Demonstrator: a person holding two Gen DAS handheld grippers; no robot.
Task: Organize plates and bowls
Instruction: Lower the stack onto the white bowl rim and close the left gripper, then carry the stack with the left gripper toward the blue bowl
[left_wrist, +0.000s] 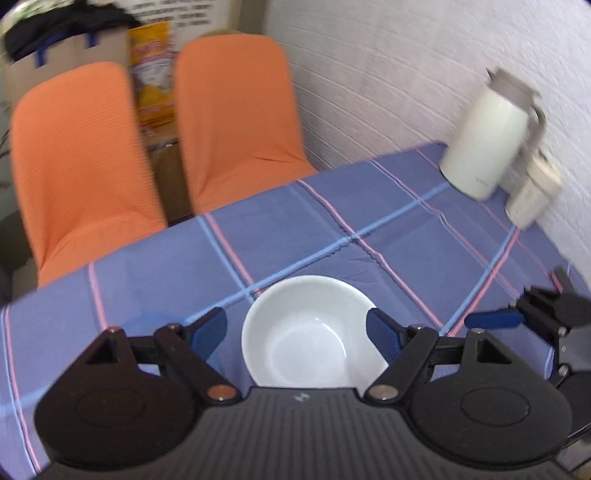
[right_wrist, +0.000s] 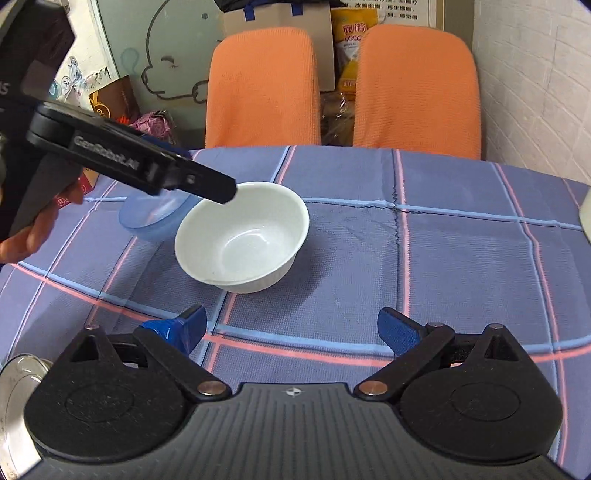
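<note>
Above the checked tablecloth (right_wrist: 443, 258), the left gripper (left_wrist: 297, 328) hangs with jaws wide around the white bowl (right_wrist: 242, 236); the right gripper (right_wrist: 291, 328) gapes empty nearby.

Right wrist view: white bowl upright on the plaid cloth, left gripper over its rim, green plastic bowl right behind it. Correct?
Not quite: the plastic bowl behind the white bowl is translucent blue, not green, as the right wrist view shows. The rest holds: the white bowl sits upright on the plaid cloth with the left gripper over its rim.
</note>
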